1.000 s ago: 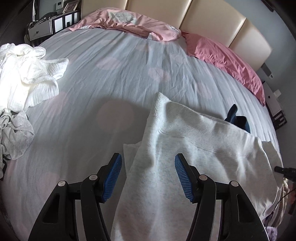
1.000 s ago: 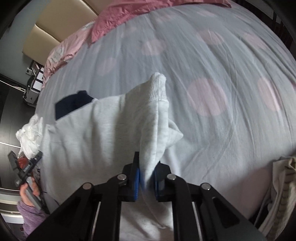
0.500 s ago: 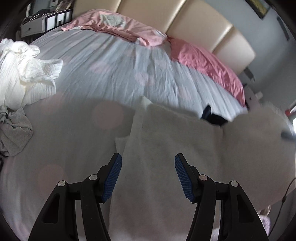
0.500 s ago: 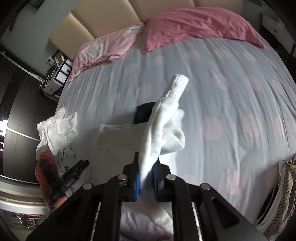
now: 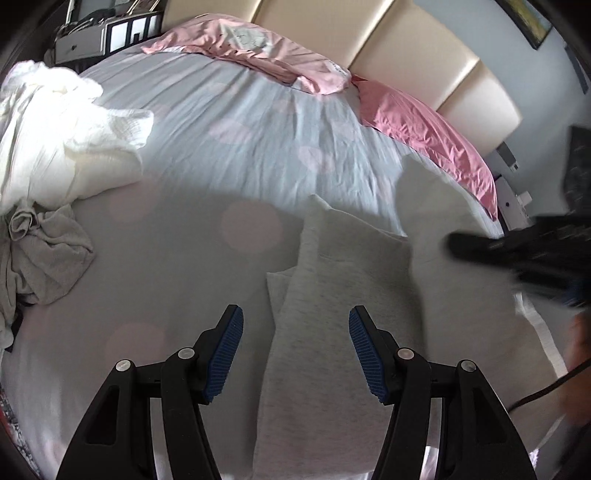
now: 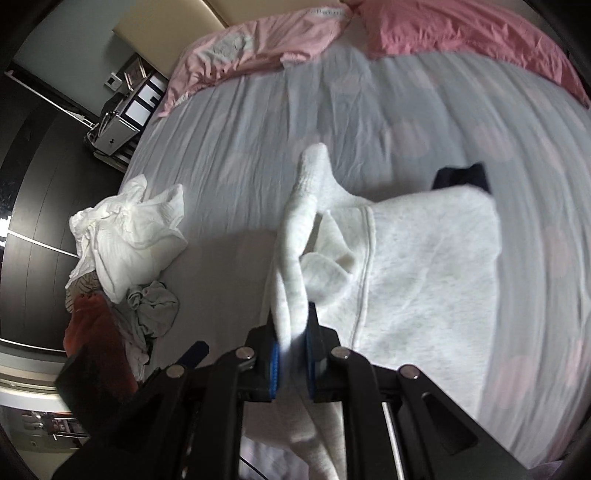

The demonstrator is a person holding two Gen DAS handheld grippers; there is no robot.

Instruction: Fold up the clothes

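The left gripper [image 5: 295, 350] points steeply down with its jaws standing apart, the pads pressing on nothing. The right gripper [image 6: 291, 354], also tilted steeply down, is clamped on pale cloth.

Bedroom. Large bed [image 5: 229, 155] with pale grey sheet with faint pink dots, wrinkled, sunlit at the far part and shadowed nearer the camera. Two pink pillows [image 5: 258, 55] against a cream padded headboard [image 5: 406, 48]. Grey-blue wall [image 5: 480, 22] behind, framed picture [image 5: 532, 22] upper right. Small white-and-black bedside unit [image 6: 125, 114] by the bed's head corner. Dark wood floor [image 6: 40, 177]. White nightstand [image 5: 513, 199] on the other side.
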